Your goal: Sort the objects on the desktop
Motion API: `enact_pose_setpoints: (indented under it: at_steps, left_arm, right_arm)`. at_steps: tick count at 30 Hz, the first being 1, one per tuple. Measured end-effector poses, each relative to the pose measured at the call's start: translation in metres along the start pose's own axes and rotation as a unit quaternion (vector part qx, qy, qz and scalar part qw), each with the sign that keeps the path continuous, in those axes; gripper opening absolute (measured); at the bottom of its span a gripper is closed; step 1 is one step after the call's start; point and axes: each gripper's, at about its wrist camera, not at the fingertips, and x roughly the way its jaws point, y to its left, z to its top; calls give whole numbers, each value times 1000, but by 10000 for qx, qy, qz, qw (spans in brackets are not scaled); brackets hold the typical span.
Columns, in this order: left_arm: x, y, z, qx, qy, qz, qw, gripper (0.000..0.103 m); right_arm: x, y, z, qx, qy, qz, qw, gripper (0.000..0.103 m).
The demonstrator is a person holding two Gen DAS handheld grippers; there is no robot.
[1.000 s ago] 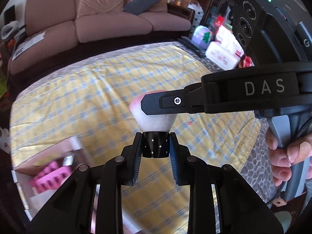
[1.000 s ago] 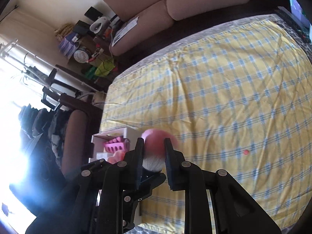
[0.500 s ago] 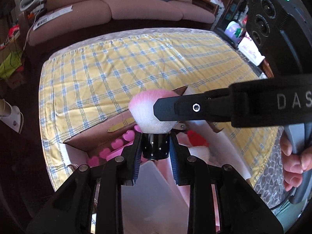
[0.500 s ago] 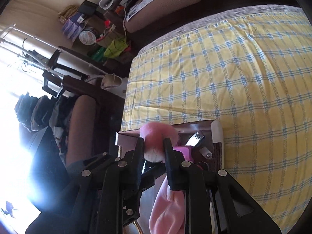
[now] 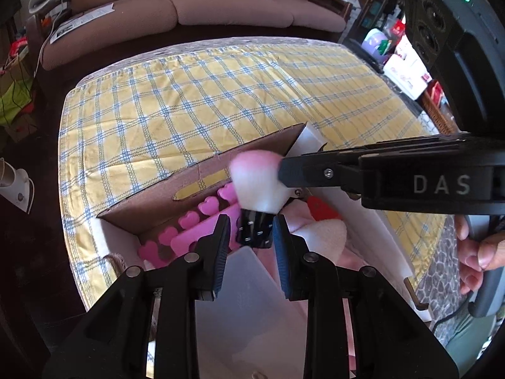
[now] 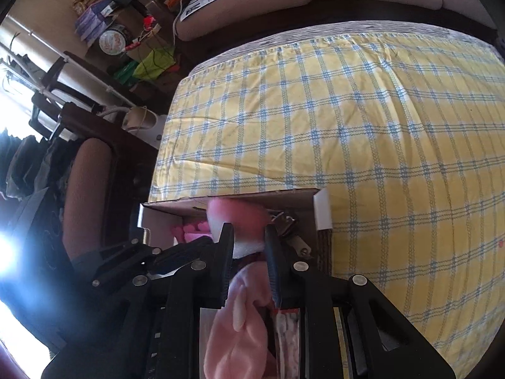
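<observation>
We look down on a surface (image 5: 195, 101) covered by a yellow cloth with a blue check, and behind it runs a pinkish-brown sofa (image 5: 202, 9). At the near edge of the surface sits an open cardboard box (image 5: 176, 189) with white outer flaps, and both cameras look into it. Inside the box we see a bright pink foam piece with heart-shaped tips (image 5: 189, 227), a pale pink soft cloth (image 6: 240, 331), a frosted translucent lid or case (image 5: 252, 300) and a small red item (image 5: 322, 210); what the red item is we cannot tell. The makeup brush (image 5: 258, 186), with a white head tipped in pink and a short black base, hangs above the box's contents, between the two tools. Our left hand-held gripper (image 5: 249, 237) frames the black base with its jaws, yet a thin gap shows on each side of it, so we cannot tell whether the pads press on it. Our right hand-held gripper (image 6: 249, 243) is clenched on the bristle head of the brush from the side, its fingers (image 5: 300, 175) reaching in from the right in the left camera's view. A person's hand (image 5: 476, 252) wraps the handle of that right tool.
</observation>
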Motion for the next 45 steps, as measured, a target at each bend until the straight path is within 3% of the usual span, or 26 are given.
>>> enact_pose_setpoints:
  at_steps: [6, 8, 11, 15, 17, 22, 25, 35, 38, 45]
  left_arm:
    - [-22, -3, -8, -148, -105, 157, 9997, 51]
    - [-34, -9, -12, -180, -211, 213, 9994, 70]
    - [-49, -22, -25, -218, -340, 266, 9988, 89]
    - [-66, -39, -45, -349, -456, 275, 9980, 102]
    - [-75, -48, -57, -401, -541, 266, 9974, 103]
    - [-104, -67, -84, -582, -948, 369, 9931, 103]
    - [-120, -77, -103, -778, -1159, 562, 9886, 103]
    - [-117, -120, -175, -1364, -1259, 958, 9779, 103]
    - [-108, -130, -191, -1474, -1369, 1068, 9737, 103]
    - [-60, -138, -212, -1716, -1103, 1378, 9692, 103]
  right_arm:
    - [-14, -6, -15, -72, -18, -198, 9998, 20]
    - [-25, -7, -19, -103, -112, -218, 9996, 33]
    - [-42, -4, -28, -244, -261, -345, 9988, 45]
    - [-59, -1, -45, -482, -412, -550, 9965, 63]
    - [-67, 0, -57, -595, -494, -668, 9948, 78]
    - [-87, 5, -94, -976, -745, -1166, 9856, 93]
    - [-102, 6, -116, -1110, -949, -1254, 9813, 103]
    - [-128, -12, -191, -1343, -1233, -1527, 9713, 103]
    - [-125, -24, -214, -1444, -1347, -1636, 9666, 103]
    - [-92, -53, -254, -1491, -1339, -1847, 9622, 103]
